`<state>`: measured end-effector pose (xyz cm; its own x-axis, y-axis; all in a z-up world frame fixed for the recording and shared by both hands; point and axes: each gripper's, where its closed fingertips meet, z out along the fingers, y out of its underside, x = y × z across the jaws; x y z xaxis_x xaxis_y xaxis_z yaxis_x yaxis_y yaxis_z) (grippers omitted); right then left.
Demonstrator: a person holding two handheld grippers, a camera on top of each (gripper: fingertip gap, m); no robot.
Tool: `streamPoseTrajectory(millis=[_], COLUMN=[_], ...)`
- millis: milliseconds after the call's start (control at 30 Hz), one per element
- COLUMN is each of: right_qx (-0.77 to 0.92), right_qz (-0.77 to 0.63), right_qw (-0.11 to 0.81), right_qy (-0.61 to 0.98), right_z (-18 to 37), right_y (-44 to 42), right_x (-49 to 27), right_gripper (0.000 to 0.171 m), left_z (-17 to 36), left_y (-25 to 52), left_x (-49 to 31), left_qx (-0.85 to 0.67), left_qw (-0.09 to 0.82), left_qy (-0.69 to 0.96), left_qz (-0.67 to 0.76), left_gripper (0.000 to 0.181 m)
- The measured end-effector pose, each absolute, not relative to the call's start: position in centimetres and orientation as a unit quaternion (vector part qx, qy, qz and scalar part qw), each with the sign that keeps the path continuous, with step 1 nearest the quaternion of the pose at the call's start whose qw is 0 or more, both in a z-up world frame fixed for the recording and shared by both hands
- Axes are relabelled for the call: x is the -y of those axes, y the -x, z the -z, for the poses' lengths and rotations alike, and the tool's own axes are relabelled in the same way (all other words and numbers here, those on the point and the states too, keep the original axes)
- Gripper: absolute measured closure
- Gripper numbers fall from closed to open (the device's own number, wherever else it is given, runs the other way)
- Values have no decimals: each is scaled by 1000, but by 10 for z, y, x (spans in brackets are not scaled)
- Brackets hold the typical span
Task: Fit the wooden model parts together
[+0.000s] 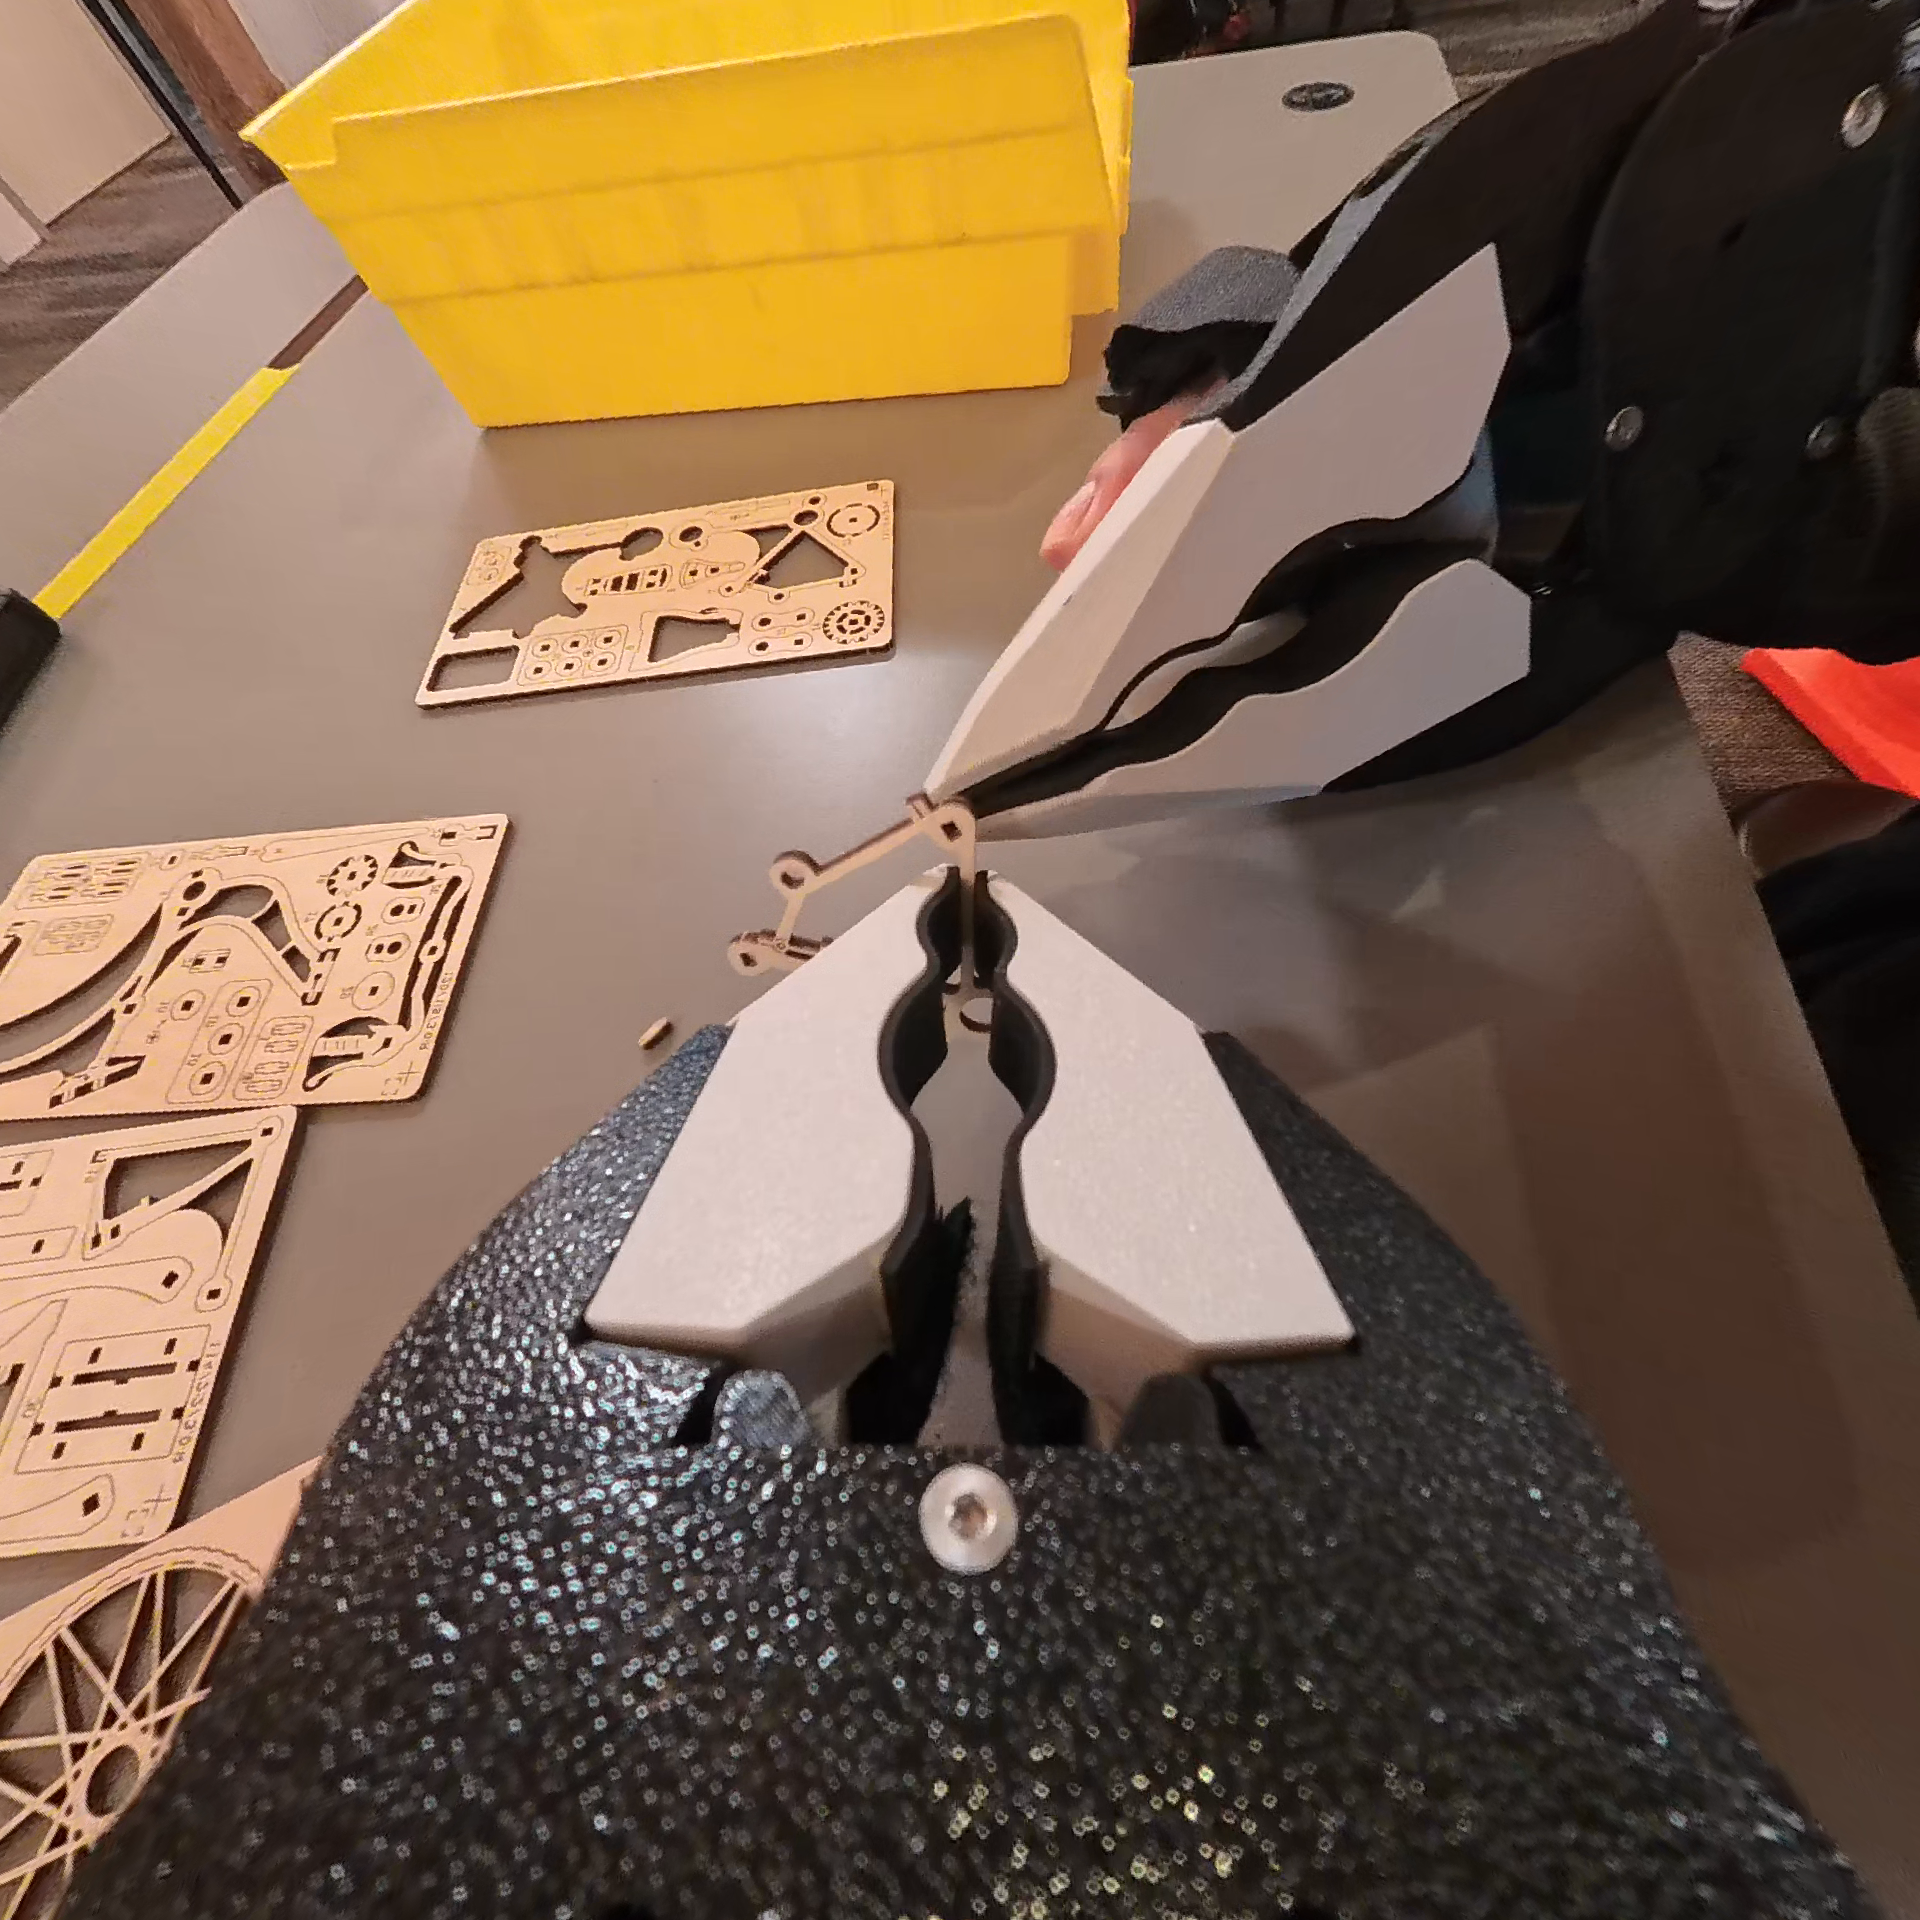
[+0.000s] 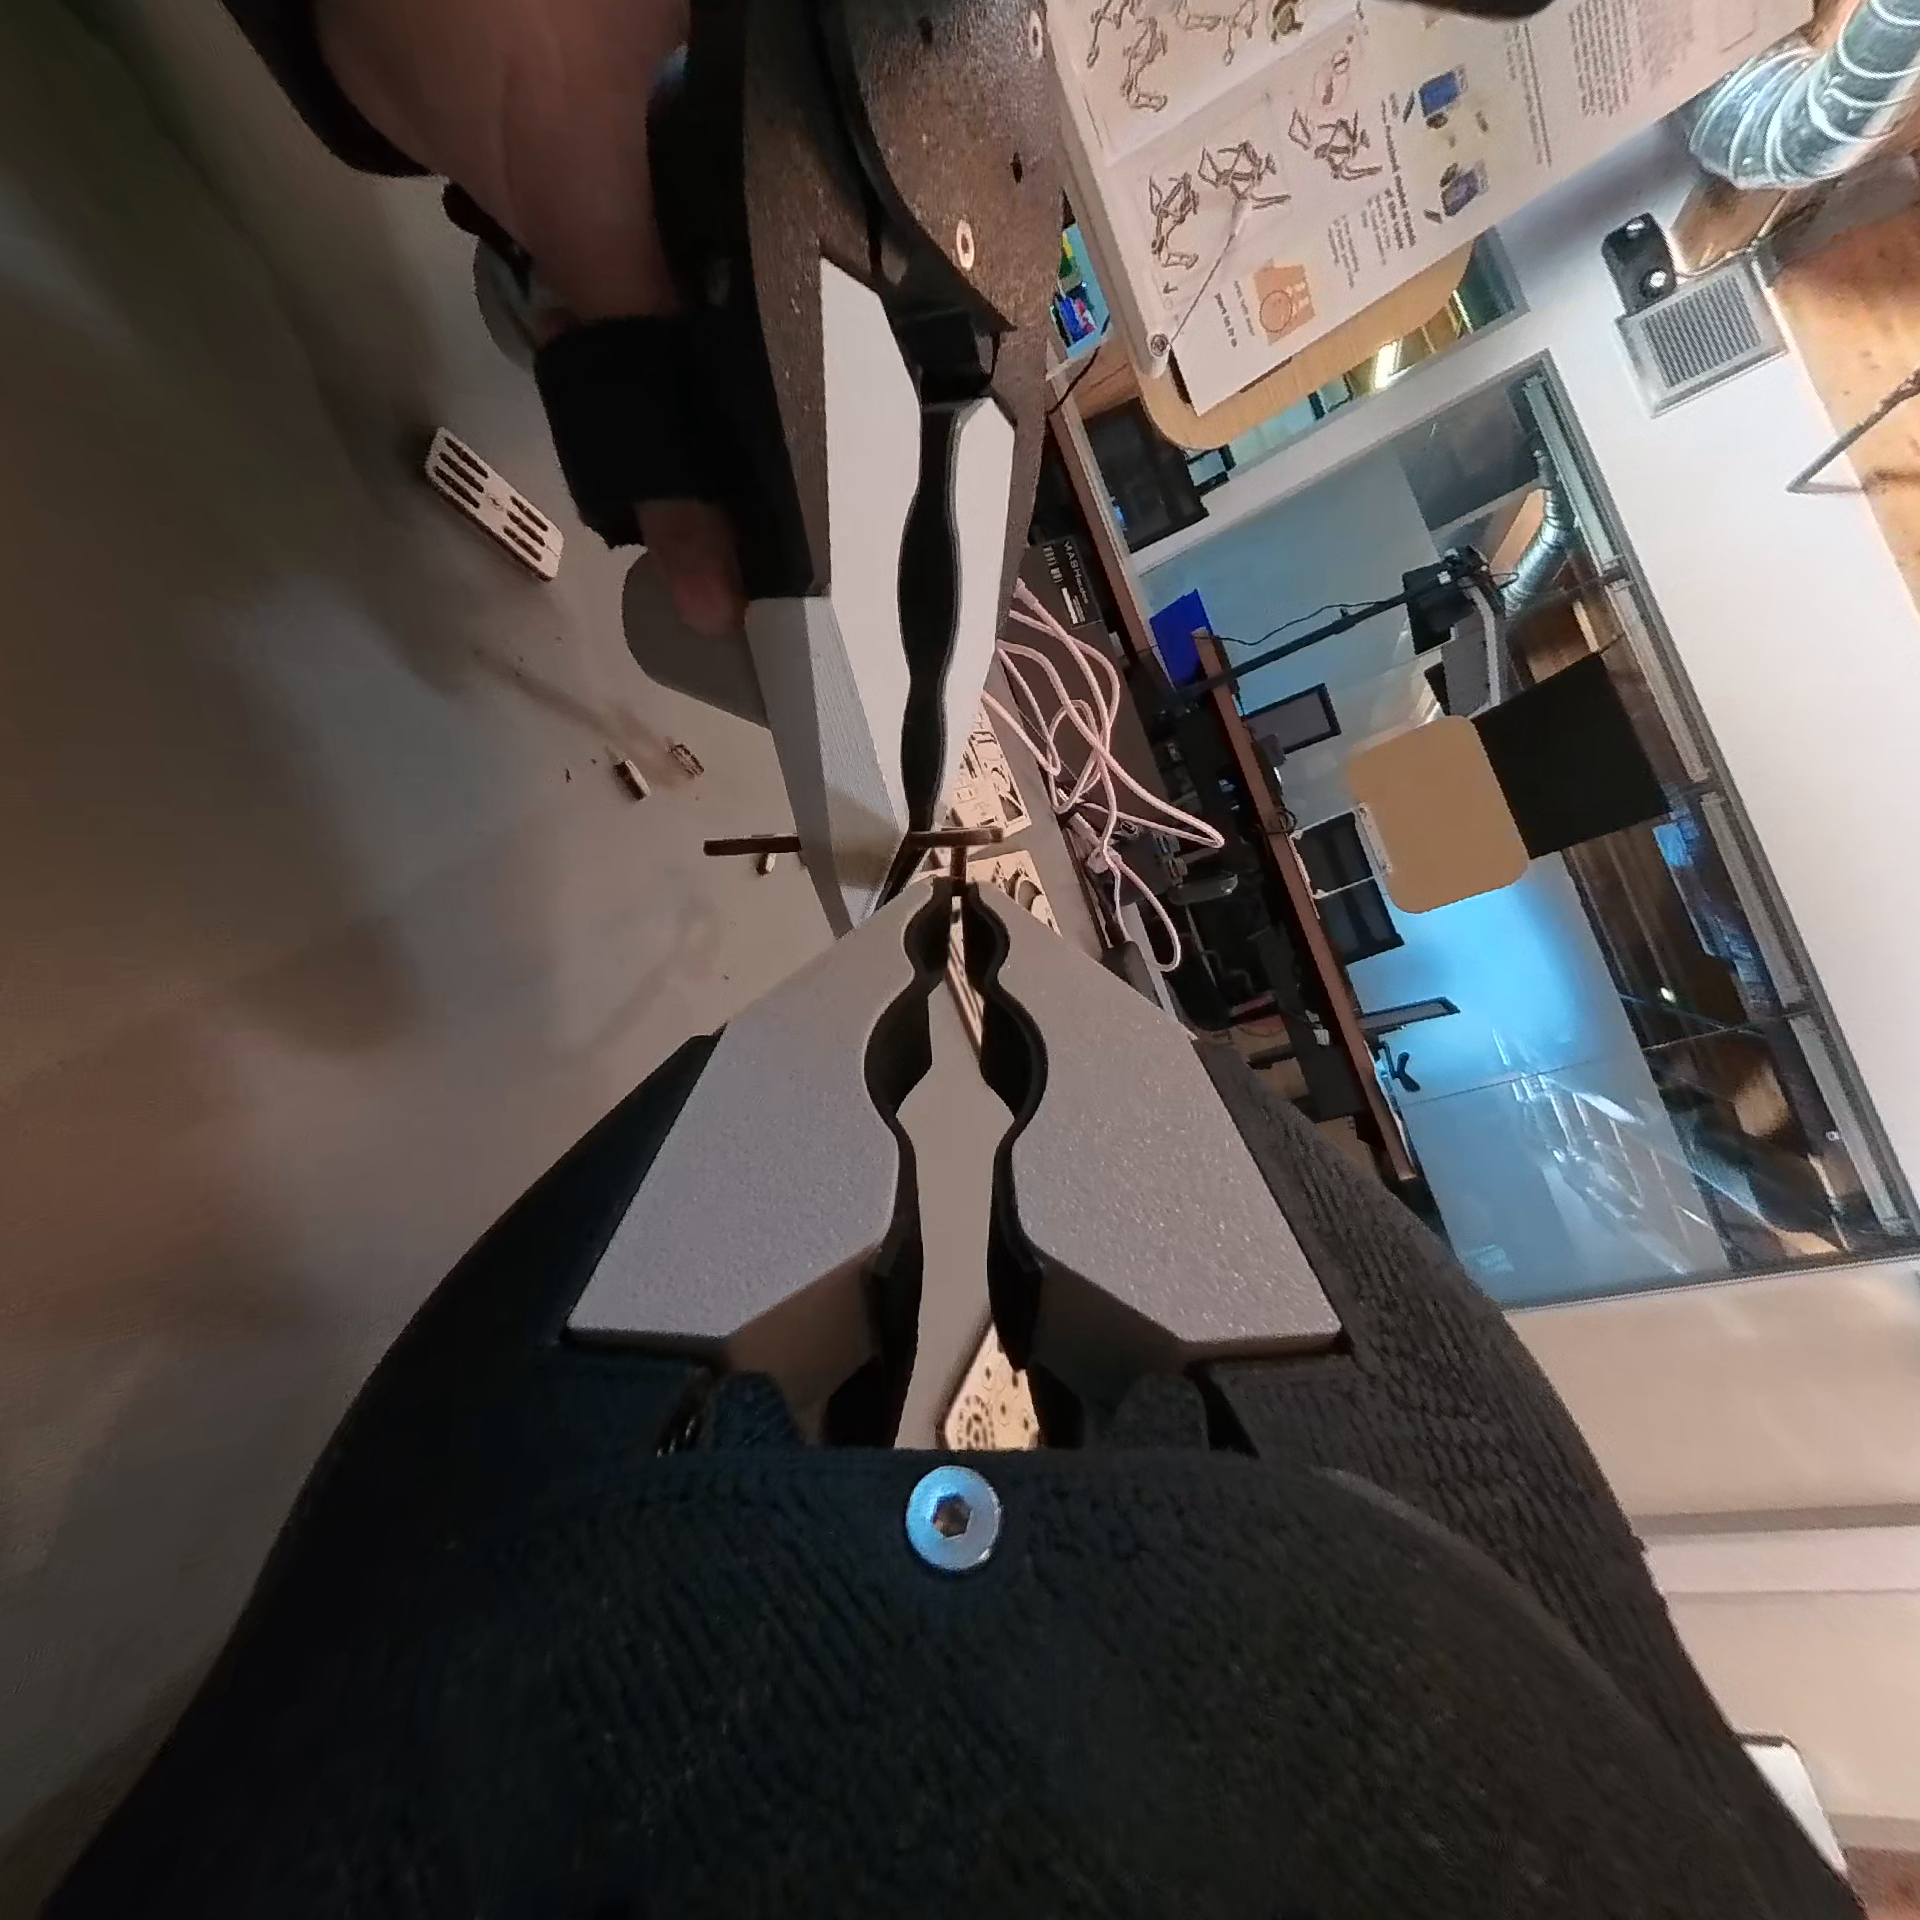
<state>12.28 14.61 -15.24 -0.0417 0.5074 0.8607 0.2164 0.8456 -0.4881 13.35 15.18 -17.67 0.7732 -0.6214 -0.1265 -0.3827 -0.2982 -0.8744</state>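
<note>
Nearest in the left wrist view, the left gripper (image 1: pixel 968 883) is seen with its two grey fingers squeezed narrow on a thin wooden strip (image 1: pixel 970 940) that stands upright between the tips. Just past it, the right gripper (image 1: pixel 940 805) comes in from the right, and its two fingers are pinched on a bent wooden arm piece (image 1: pixel 831 883) with small round ends. The two wooden parts are held together above the grey table (image 1: pixel 665 748), where the tips of both tools meet.

On the table, one tiny wood chip (image 1: pixel 652 1032) lies near the left tool. Four flat wooden sheets with cut-out shapes are counted: three on the left (image 1: pixel 239 966) (image 1: pixel 114 1320) (image 1: pixel 104 1662) and one farther off (image 1: pixel 665 592). Behind that, one yellow bin (image 1: pixel 717 208) is seen.

In the right wrist view, the right gripper (image 2: pixel 951 888) and the left gripper (image 2: pixel 894 831) are again seen tip to tip. Only here are a small slotted wooden plate (image 2: pixel 494 517), a few loose wood bits (image 2: pixel 655 769), white cables (image 2: pixel 1081 748) and a picture instruction sheet (image 2: pixel 1299 177) shown. The yellow bin is shown only in the left wrist view.
</note>
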Motion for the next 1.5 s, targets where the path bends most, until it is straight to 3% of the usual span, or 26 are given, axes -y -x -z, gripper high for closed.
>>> streamPoseTrajectory(millis=[500, 800, 967, 1500], right_qx=[711, 671, 636, 628], right_qz=[-121, -42, 3, 74], right_qw=[648, 722, 761, 771], right_qy=[246, 164, 129, 78], right_z=[151, 129, 113, 110], right_y=[-124, -129, -135, -143], right_x=[-143, -131, -128, -125], right_gripper=[171, 171, 171, 171], left_z=[177, 148, 129, 134], left_y=[-135, -144, -150, -148], left_x=[-151, -144, -132, -139], left_qx=[-331, -388, -381, -350], left_qw=[512, 665, 706, 699], left_qy=[785, 638, 596, 620], left_qz=[112, -24, 11, 67], left_gripper=[181, 181, 181, 181])
